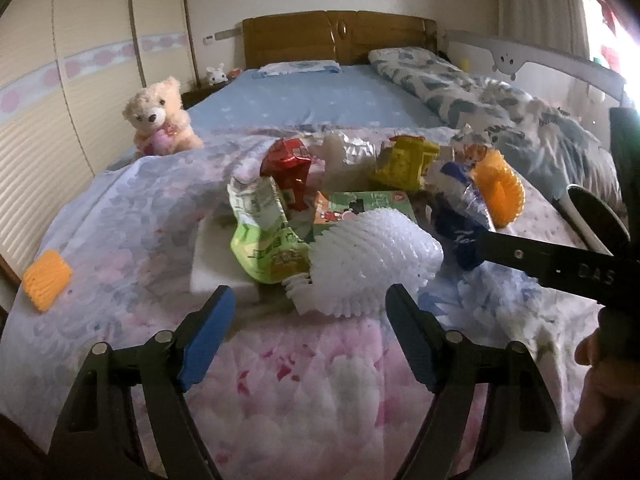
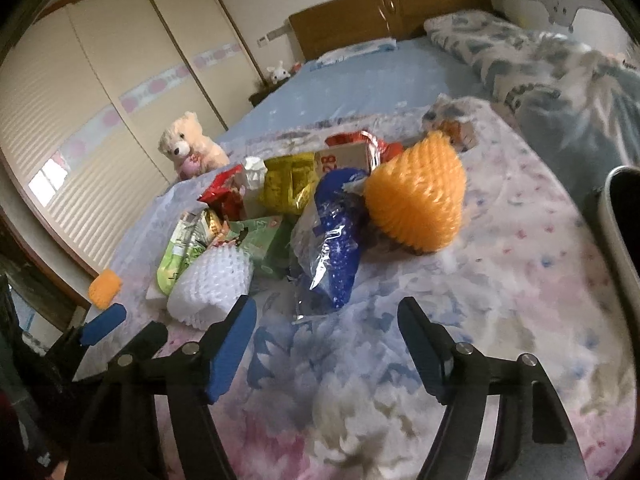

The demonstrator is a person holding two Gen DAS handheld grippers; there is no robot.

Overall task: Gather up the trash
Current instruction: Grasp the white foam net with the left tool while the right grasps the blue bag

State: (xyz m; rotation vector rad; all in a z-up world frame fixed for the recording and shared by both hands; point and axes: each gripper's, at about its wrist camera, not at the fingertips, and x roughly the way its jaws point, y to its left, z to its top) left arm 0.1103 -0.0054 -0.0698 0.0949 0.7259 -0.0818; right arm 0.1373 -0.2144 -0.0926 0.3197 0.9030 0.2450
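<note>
A pile of trash lies on the floral quilt (image 1: 304,380): a white foam net (image 1: 372,252), a green wrapper (image 1: 268,248), a red wrapper (image 1: 288,168), a yellow wrapper (image 1: 404,164), a blue plastic bag (image 1: 456,208) and an orange foam net (image 1: 500,188). My left gripper (image 1: 310,304) is open and empty, just short of the white foam net. My right gripper (image 2: 326,316) is open and empty, just short of the blue plastic bag (image 2: 336,236). The orange foam net (image 2: 420,196) lies to the bag's right and the white foam net (image 2: 212,284) to its left.
A small orange foam piece (image 1: 46,280) lies alone at the quilt's left edge, and shows in the right wrist view (image 2: 105,287). A teddy bear (image 1: 160,116) sits at the bed's left side. A rolled duvet (image 1: 500,108) lies along the right. A dark rimmed container (image 1: 596,220) stands at the right.
</note>
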